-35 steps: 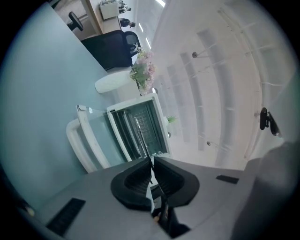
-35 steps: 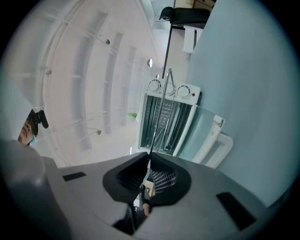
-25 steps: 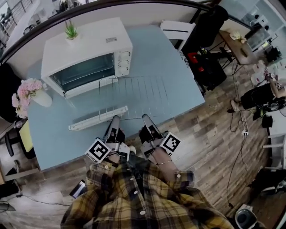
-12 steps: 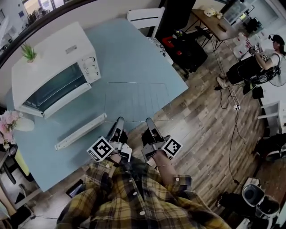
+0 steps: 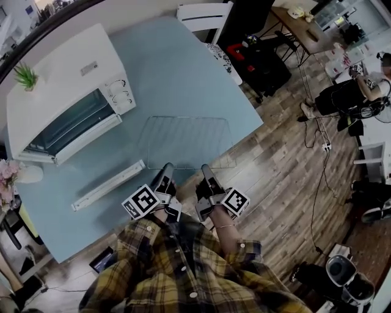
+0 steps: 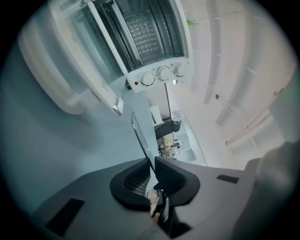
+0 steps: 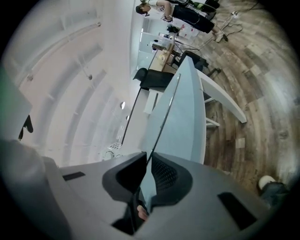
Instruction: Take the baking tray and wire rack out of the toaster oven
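Note:
The wire rack lies low over the blue table, its near edge by the table's front edge. My left gripper is shut on that near edge's left part and my right gripper on its right part. In the left gripper view the rack's wire runs into the narrow gap of the left gripper. The right gripper pinches the wire the same way. Both pairs of jaws have just been opening slightly, with the wire still between them. A long pale baking tray rests on the table, left of the rack.
The white toaster oven stands at the table's back left with its glass door dropped open. A small plant sits on top of it. A white chair stands behind the table, and wooden floor lies to the right.
Both grippers have drawn the wire rack away from the oven toward the table's front edge and lowered it. The pale tray has stayed on the table.

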The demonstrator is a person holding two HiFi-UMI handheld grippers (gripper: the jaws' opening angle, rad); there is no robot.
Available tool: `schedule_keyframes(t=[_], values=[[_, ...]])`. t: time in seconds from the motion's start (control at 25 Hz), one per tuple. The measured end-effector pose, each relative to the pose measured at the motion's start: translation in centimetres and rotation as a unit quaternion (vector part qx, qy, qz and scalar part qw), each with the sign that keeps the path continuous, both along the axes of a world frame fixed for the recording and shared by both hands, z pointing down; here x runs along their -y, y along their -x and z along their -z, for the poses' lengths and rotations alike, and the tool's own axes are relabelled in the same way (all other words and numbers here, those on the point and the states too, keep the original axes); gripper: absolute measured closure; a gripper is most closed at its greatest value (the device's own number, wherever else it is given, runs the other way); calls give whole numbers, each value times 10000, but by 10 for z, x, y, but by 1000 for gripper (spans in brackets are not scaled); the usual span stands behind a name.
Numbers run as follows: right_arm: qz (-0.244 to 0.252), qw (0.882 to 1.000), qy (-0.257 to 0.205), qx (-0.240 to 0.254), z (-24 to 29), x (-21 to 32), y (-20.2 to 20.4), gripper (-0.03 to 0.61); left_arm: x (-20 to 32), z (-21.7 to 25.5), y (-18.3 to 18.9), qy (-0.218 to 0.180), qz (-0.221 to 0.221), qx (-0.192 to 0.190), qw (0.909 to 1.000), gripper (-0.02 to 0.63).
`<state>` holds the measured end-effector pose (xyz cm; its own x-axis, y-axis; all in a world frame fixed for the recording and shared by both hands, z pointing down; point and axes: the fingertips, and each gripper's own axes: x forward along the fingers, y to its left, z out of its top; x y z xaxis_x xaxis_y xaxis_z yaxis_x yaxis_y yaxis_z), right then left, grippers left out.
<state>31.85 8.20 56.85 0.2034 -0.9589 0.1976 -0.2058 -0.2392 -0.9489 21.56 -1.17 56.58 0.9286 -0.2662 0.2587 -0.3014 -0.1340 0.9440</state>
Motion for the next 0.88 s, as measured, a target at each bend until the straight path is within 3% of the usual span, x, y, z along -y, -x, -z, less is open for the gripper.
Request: schedule_keyframes(t=[0.24,0.48,0.88], values=[[-210,9977,357,529,-34,-1,-2,543,-4,-31,1,482,-307,570,9967,565],[-357,9950,607,706,-50,-3,-2,535,-5,-36,11,372,-405,940,9941,457],[-585,9919,937,633,-63,-17,-4,535,-11,-35,26,233,-365,1016,9939,449]])
